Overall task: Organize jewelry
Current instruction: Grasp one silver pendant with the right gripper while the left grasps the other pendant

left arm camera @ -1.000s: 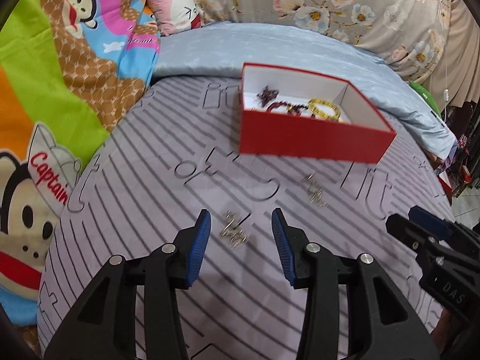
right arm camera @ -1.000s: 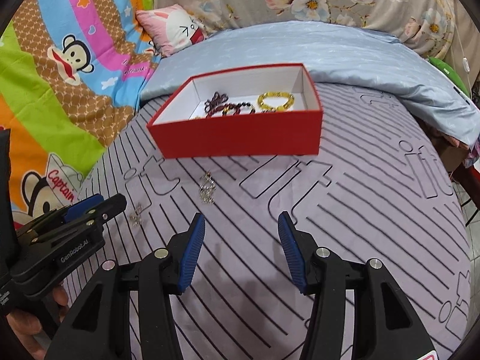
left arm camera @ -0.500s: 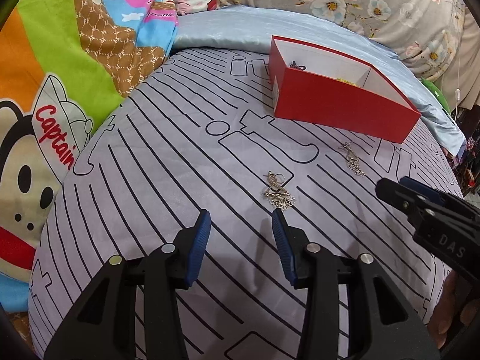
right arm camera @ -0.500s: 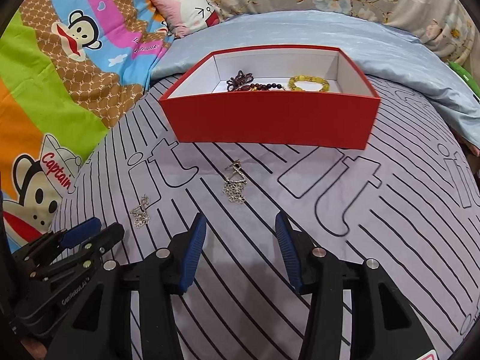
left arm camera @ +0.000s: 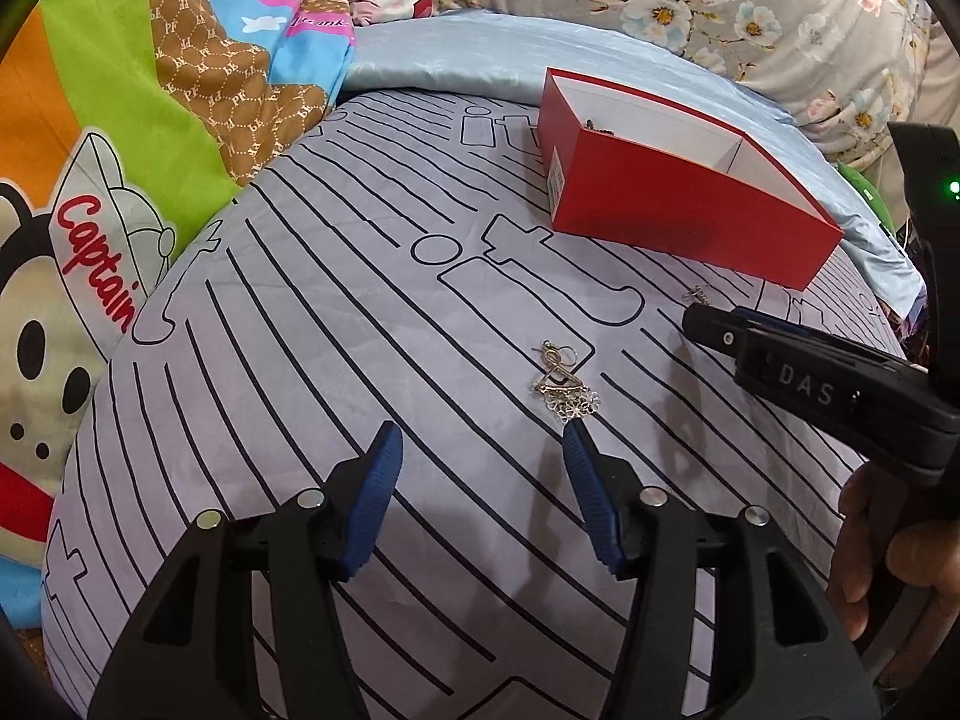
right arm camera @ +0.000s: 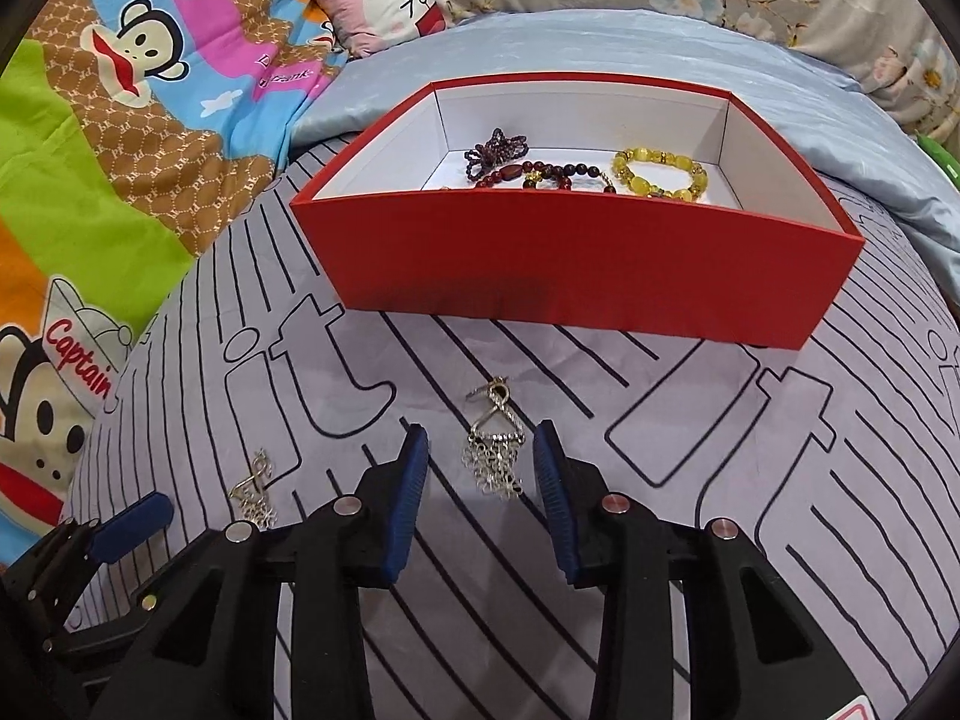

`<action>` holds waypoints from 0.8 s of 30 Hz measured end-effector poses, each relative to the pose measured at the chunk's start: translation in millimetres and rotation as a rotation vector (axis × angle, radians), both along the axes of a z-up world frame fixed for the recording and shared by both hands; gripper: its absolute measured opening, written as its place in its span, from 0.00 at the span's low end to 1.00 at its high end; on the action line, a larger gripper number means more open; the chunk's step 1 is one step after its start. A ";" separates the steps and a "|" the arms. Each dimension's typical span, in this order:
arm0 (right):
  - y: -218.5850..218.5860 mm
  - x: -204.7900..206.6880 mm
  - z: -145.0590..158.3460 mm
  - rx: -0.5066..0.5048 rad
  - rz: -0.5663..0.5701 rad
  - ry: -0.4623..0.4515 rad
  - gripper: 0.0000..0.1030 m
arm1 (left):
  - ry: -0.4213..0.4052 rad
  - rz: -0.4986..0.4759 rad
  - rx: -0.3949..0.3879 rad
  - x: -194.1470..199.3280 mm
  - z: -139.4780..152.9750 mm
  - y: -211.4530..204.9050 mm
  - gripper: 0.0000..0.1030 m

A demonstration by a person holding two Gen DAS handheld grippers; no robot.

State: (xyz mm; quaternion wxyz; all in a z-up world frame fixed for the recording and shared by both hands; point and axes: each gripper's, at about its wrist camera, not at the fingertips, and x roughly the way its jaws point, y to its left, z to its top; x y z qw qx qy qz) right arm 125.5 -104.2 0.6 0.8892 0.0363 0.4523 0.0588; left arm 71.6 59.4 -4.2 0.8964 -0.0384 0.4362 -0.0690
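A striped bedsheet [right arm camera: 780, 480] printed "it" lies beside a "Captain" blanket [left arm camera: 102, 276]. The right gripper [right arm camera: 480, 456], marked "DAS", is closing around one earring [right arm camera: 493, 450]; the left gripper [left arm camera: 480, 450] is opening, empty, a second earring [left arm camera: 564, 384] just beyond. The red box [right arm camera: 576, 264] sits farther off.

Both my wrist views are bright and evenly lit, colours strong, with no harsh glare. Shadows are soft: a faint dark patch lies on the near wall of the red box [right arm camera: 576, 264]. The fisheye bends the bed [left arm camera: 300, 360] into a dome and leaves black corners. Everything stays sharp, even the small earring [right arm camera: 495, 450].
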 end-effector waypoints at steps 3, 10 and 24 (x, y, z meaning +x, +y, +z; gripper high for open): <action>2.1 0.8 -1.0 -0.034 -0.004 -0.009 0.23 | -0.002 0.003 0.004 1.1 -0.5 -0.2 0.51; -4.9 -10.3 -0.7 -0.037 -0.022 -0.007 0.17 | -0.001 0.007 0.000 3.2 -0.3 -2.5 0.52; -32.7 -59.5 1.1 0.020 -0.074 0.023 0.17 | -0.035 -0.020 0.032 12.6 -2.4 -27.7 0.50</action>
